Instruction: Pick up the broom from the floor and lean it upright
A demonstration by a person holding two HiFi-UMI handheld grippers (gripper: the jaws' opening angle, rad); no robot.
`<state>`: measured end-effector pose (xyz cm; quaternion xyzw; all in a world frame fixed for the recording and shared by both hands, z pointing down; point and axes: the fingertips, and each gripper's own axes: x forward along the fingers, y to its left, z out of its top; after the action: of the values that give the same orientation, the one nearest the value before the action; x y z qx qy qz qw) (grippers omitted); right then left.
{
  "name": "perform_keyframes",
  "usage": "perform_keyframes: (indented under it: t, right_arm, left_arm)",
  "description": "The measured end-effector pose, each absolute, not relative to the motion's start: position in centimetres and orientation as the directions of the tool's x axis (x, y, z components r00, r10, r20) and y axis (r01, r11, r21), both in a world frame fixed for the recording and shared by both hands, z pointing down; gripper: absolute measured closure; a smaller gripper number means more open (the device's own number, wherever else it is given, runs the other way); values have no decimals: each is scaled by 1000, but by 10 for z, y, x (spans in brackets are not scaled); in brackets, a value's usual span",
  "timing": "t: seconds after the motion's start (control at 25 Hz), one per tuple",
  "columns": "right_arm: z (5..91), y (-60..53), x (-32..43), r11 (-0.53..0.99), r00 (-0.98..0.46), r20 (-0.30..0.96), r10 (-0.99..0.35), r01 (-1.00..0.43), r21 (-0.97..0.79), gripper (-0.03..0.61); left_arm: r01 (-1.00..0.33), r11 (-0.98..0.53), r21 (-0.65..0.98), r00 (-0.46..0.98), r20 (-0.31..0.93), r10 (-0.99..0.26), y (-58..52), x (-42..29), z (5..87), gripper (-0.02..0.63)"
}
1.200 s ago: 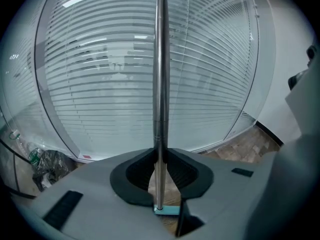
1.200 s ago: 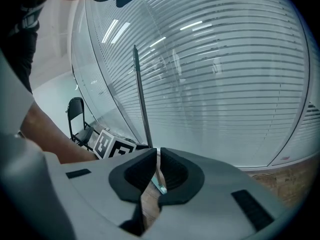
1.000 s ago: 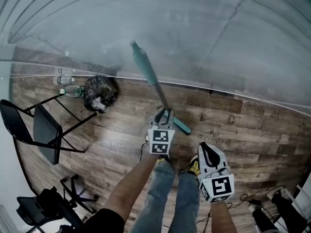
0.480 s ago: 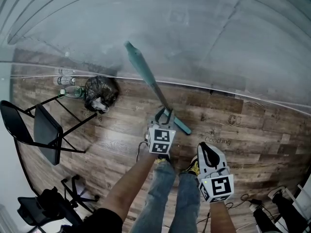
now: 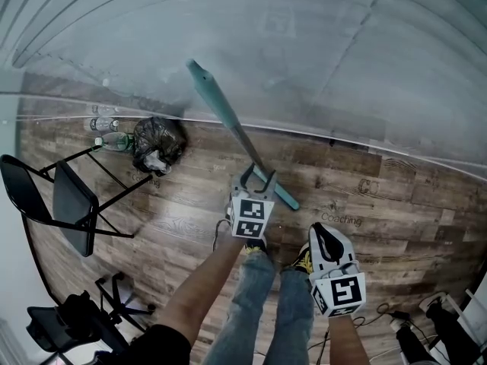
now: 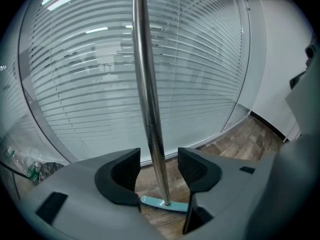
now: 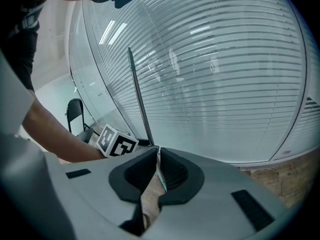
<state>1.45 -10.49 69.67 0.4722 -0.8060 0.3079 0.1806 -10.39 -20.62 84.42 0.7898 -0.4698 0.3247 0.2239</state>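
Left gripper view: left gripper (image 6: pixel 158 154) jaws have just opened wide, broom (image 6: pixel 148 104) loose between them, leaning on glass wall (image 6: pixel 85 89); it may slide along smooth glass and fall.

Chair (image 5: pixel 68 204), black bag (image 5: pixel 158 144) leftward; open floor (image 5: pixel 411 204) rightward

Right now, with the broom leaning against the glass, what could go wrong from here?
1. The left claw has just been opening. The broom stands free between its jaws, apparently propped only on the smooth glass wall, so it may slide sideways and fall.
2. The broom head sits on the wood floor and could skid out.
3. Drawing the claw back carelessly could clip the handle.
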Motion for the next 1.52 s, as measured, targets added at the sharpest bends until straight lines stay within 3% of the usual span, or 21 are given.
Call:
perform_keyframes:
  t: [0.48, 0.88, 1.08, 1.24, 1.52]
  right_arm:
    - [667, -104, 18, 370, -477, 578, -663, -879, -300, 551]
    - [547, -95, 23, 414, -481, 534, -695, -875, -249, 552]
    - [434, -89, 30, 488, -508, 483, -713, -854, -178, 552]
    - [335, -80, 40, 529, -520, 435, -735, -841, -111, 552]
    - [206, -79, 71, 457, -442, 313, -840, -889, -30, 552]
  left_arm:
    - [-898, -432, 82, 355, 715, -602, -177, -128, 803, 368]
    - [-834, -538, 122, 480, 641, -599, -98, -138, 634, 371]
    - [-860, -487, 152, 478, 573, -666, -89, -138, 513, 548]
    - [-848, -490, 204, 520, 504, -690, -81, -124, 419, 591]
    - [-793, -542, 277, 608, 394, -689, -78, -90, 288, 592]
